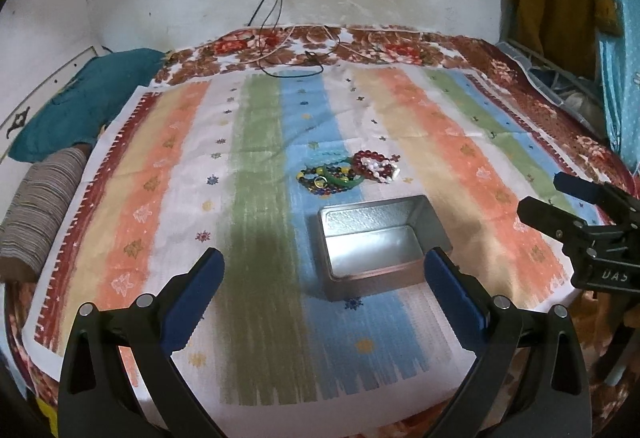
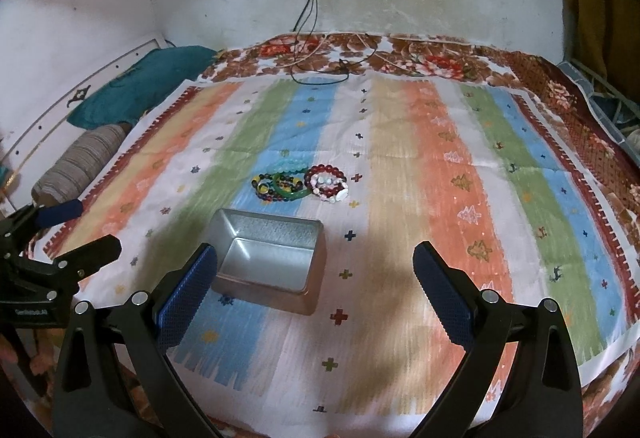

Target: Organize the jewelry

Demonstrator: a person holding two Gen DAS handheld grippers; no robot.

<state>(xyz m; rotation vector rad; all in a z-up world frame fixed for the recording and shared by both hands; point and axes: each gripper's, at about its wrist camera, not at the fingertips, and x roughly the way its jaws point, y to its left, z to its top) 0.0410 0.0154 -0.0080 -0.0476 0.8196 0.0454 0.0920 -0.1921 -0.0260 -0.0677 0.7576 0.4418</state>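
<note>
Several beaded bracelets [image 2: 300, 184] lie heaped together on a striped cloth [image 2: 440, 198] over a bed, just beyond an open, empty metal tin [image 2: 272, 262]. Both claws hover above the cloth, well short of the heap, released and holding nothing: the left gripper [image 1: 320, 302] and the right gripper [image 2: 316, 298] each have their jaws spread wide. The bracelets look light, floppy and slippery, so pinching one strand at the pile's edge seems safest.
</note>
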